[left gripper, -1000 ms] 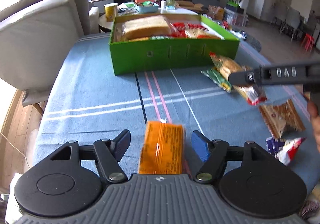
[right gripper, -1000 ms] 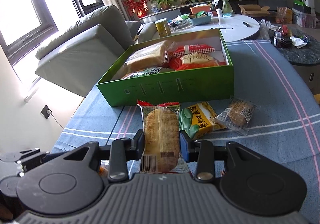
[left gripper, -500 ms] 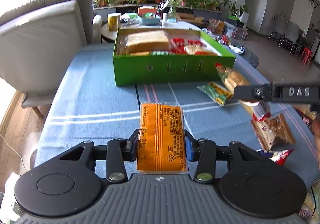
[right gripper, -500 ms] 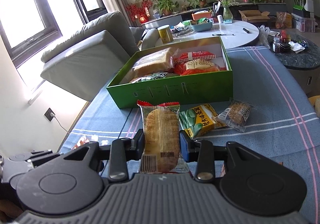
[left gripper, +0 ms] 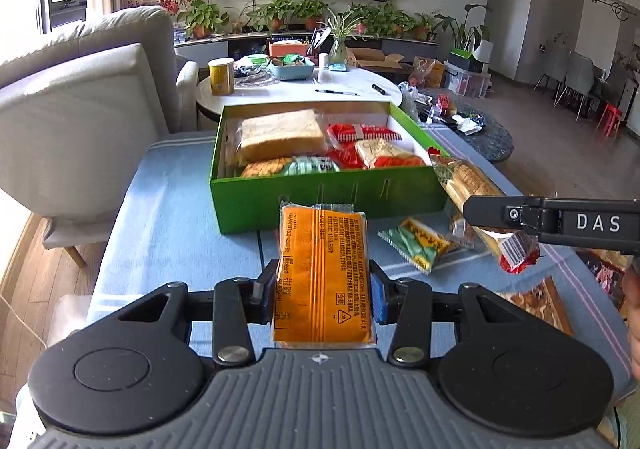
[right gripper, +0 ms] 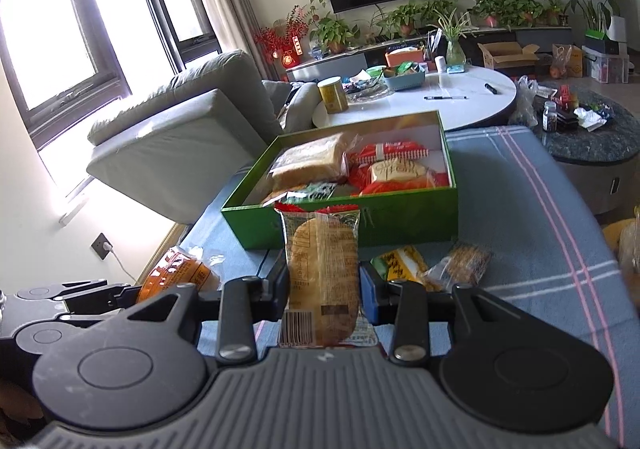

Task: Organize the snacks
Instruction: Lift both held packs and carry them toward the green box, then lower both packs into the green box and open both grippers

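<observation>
In the left wrist view the left gripper (left gripper: 323, 291) has its jaws clamped on an orange snack packet (left gripper: 322, 276), held above the blue table (left gripper: 168, 217) just near of the green box (left gripper: 328, 197) of snacks. In the right wrist view the right gripper (right gripper: 323, 291) jaws grip a clear bread packet (right gripper: 322, 273), near the same box (right gripper: 400, 217), with a yellow-green packet (right gripper: 396, 261) lying to its right
</observation>
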Available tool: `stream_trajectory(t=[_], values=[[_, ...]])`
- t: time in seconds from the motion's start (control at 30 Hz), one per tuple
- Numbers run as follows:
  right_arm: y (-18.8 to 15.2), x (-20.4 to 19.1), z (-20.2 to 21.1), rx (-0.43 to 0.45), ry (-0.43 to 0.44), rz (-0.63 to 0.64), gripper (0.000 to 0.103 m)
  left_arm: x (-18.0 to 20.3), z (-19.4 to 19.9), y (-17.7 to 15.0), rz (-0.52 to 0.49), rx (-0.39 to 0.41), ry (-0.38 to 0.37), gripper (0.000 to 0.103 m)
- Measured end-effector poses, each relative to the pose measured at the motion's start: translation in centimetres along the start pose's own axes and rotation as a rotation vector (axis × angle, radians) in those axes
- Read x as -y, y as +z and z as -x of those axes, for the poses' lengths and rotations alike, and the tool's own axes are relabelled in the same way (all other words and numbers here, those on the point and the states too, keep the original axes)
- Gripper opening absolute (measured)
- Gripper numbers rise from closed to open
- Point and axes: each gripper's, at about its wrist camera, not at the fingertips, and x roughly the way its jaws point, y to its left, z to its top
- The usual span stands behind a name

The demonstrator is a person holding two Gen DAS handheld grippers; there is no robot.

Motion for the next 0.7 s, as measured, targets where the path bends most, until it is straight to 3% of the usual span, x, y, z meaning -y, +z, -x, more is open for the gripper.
stream_trajectory(t=[0.7], values=[[6.4,2.3,-7.9,-0.006,-0.032,-0.094,0.066,-3.1,-9.1,8.1,0.069,0.003,0.029,0.04]])
